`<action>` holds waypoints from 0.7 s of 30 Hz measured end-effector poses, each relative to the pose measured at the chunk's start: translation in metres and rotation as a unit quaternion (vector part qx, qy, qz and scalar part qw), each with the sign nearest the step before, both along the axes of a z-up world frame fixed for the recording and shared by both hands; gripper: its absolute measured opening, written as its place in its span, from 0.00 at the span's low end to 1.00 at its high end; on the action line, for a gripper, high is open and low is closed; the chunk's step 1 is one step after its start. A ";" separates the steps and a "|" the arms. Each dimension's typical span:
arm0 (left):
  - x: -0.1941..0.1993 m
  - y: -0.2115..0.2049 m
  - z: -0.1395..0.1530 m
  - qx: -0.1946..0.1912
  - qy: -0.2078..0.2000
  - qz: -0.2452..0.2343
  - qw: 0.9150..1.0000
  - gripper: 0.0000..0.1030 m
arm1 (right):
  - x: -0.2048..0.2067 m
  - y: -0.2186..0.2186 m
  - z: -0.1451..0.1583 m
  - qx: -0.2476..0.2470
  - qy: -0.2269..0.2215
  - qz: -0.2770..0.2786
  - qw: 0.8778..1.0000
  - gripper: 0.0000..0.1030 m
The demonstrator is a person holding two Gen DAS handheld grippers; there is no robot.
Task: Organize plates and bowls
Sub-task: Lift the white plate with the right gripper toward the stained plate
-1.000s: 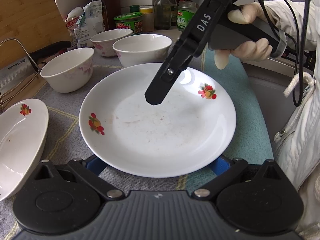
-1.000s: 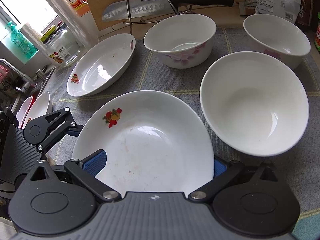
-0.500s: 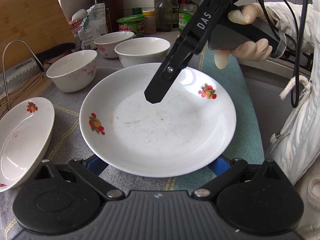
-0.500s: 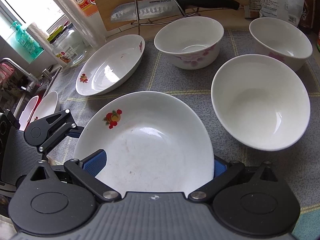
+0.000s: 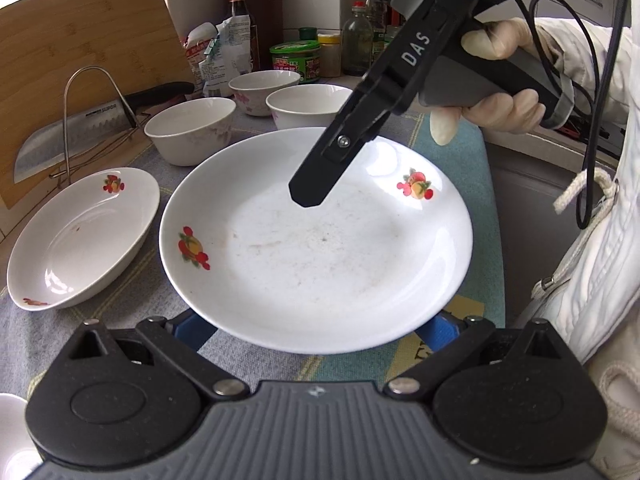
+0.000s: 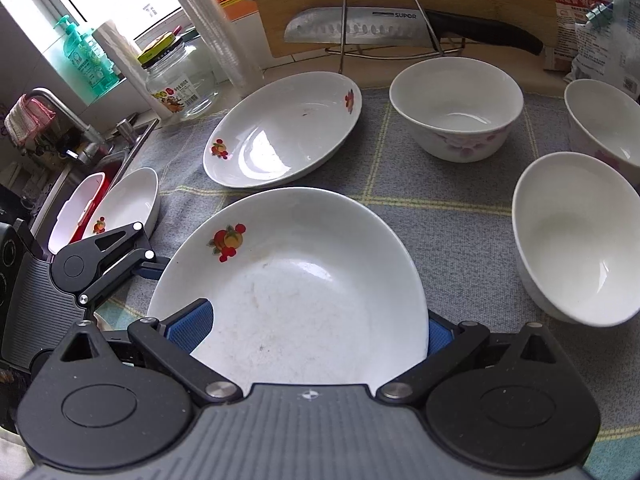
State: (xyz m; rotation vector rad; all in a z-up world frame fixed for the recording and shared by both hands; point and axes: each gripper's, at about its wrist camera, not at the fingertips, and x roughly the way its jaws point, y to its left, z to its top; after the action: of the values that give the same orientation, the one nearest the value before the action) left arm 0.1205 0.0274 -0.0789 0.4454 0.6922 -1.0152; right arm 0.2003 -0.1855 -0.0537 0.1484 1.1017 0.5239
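Observation:
A white plate with fruit prints (image 5: 320,248) (image 6: 296,300) hangs above the cloth, held from two sides. Its near rim lies across my left gripper (image 5: 314,328), between the blue pads (image 5: 188,330), with the jaws wide apart. My right gripper (image 6: 312,332) grips the opposite rim; one of its fingers (image 5: 320,176) reaches over the plate's inside. The right wrist view shows the left gripper (image 6: 132,256) at the plate's left rim. A second fruit-print plate (image 5: 80,236) (image 6: 280,128) rests just left of the held one. Three white bowls (image 5: 190,128) (image 5: 264,88) (image 5: 308,104) stand behind.
A knife on a wire rack (image 6: 360,28) leans on a wooden board at the back. A glass jar (image 6: 180,80) and bottles stand by the window. Another small plate (image 6: 128,200) sits near the sink edge. A gloved hand (image 5: 492,108) holds the right gripper.
Both grippers have carried the held plate leftward, toward the second fruit-print plate, which now lies close beside it. The bowls have slid to the right in both views.

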 end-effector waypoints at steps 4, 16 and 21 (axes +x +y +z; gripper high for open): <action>-0.013 0.017 0.005 0.000 -0.003 0.020 1.000 0.98 | -0.001 0.022 0.005 0.003 -0.006 0.016 1.000 1.00; -0.035 0.081 0.016 -0.002 -0.009 0.078 0.997 0.98 | 0.001 0.099 0.015 0.004 -0.021 0.073 0.997 1.00; -0.039 0.103 0.020 -0.002 -0.012 0.102 0.995 0.98 | 0.004 0.129 0.018 0.003 -0.025 0.097 0.995 1.00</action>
State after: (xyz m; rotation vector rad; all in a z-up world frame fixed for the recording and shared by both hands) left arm 0.0812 0.1305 -0.0594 0.3742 0.6994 -0.8184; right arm 0.2041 -0.0562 -0.0360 0.0333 1.0714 0.7023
